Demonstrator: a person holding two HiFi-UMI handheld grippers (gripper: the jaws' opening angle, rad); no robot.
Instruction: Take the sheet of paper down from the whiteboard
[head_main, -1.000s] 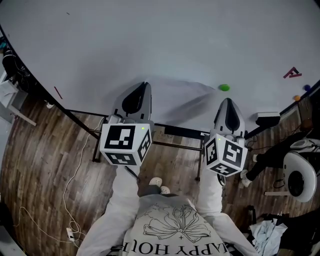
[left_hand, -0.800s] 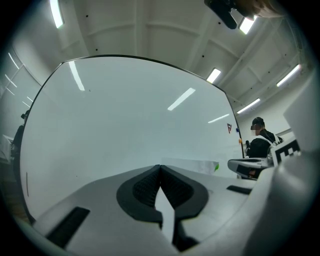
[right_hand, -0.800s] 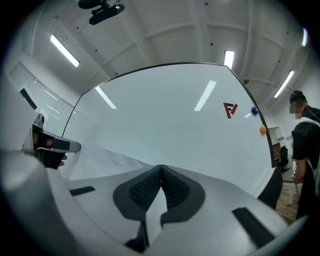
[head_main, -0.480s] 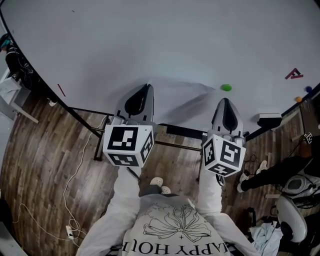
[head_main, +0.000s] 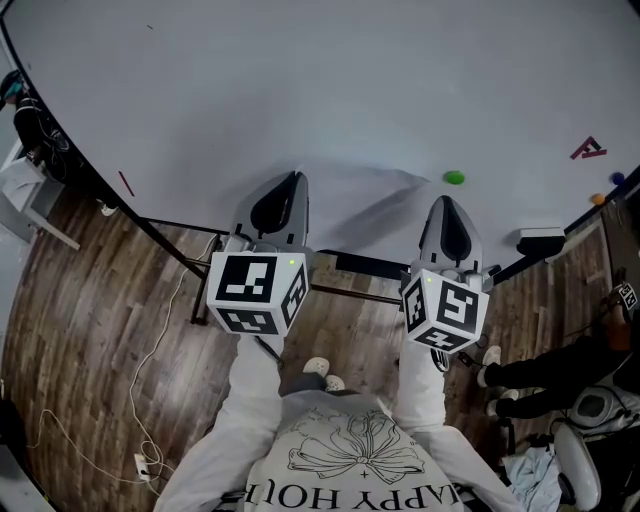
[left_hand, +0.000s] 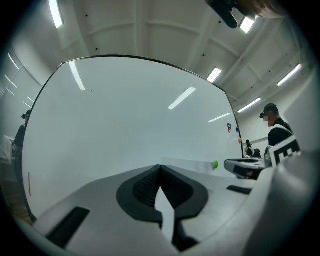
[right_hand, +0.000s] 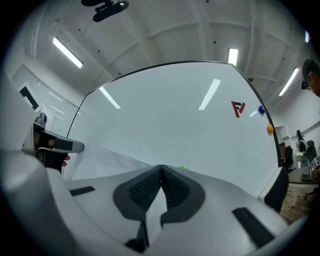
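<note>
A white sheet of paper (head_main: 365, 200) hangs low on the whiteboard (head_main: 320, 80), with a green magnet (head_main: 454, 178) at its upper right corner. My left gripper (head_main: 292, 178) is shut at the sheet's left edge, and my right gripper (head_main: 447, 203) is shut at its right edge, below the magnet. In the left gripper view the left gripper (left_hand: 160, 167) has a pale strip of paper between its closed pads; sheet (left_hand: 187, 165) and magnet (left_hand: 215, 164) lie beyond. The right gripper (right_hand: 161, 167) shows the same, with paper (right_hand: 107, 161) stretching left.
A red logo magnet (head_main: 586, 149), a blue magnet (head_main: 616, 178) and an orange magnet (head_main: 597, 198) sit at the board's right. An eraser (head_main: 540, 240) rests by the board's lower edge. Stand bars (head_main: 360, 266) cross below. A person's legs (head_main: 545, 370) are at the right.
Both grippers stay at the paper's edges, hardly moved. The person at the right has shifted position.
</note>
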